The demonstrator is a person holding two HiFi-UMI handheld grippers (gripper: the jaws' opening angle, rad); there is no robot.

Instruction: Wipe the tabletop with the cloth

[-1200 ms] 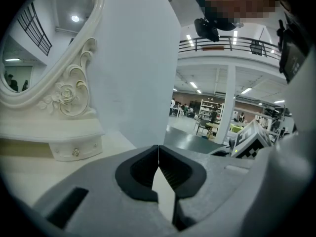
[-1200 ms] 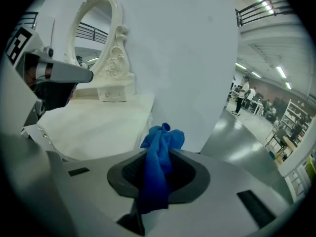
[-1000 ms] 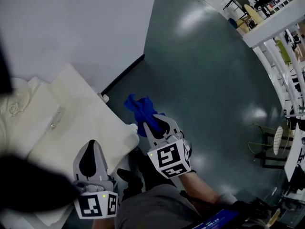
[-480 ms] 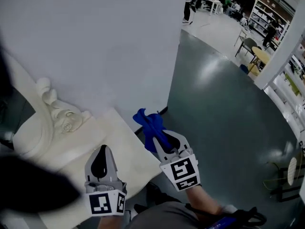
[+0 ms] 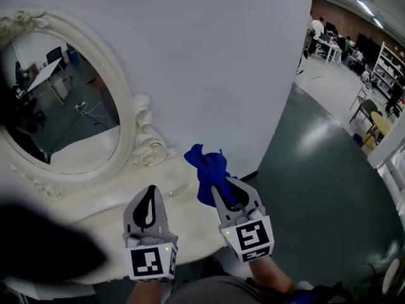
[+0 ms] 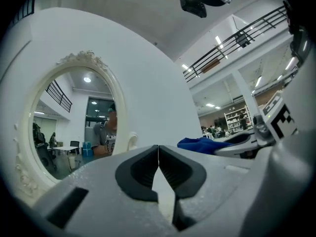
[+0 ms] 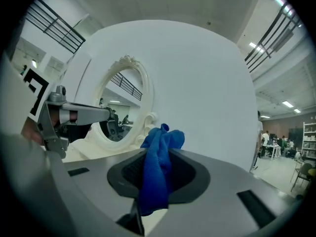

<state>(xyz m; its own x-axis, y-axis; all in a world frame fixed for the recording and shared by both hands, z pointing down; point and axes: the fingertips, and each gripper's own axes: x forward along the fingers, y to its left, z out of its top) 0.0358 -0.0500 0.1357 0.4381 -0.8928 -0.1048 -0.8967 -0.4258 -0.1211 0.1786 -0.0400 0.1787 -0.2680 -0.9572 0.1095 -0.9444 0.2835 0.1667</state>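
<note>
I read right gripper view: right hand-held gripper clamped on blue cloth, bunch poking out at 12 o'clock | left gripper view: left hand-held gripper closed, empty | head view alone: white desk beneath both, oval mirror at 10 o'clock, office hall at 2 o'clock
</note>
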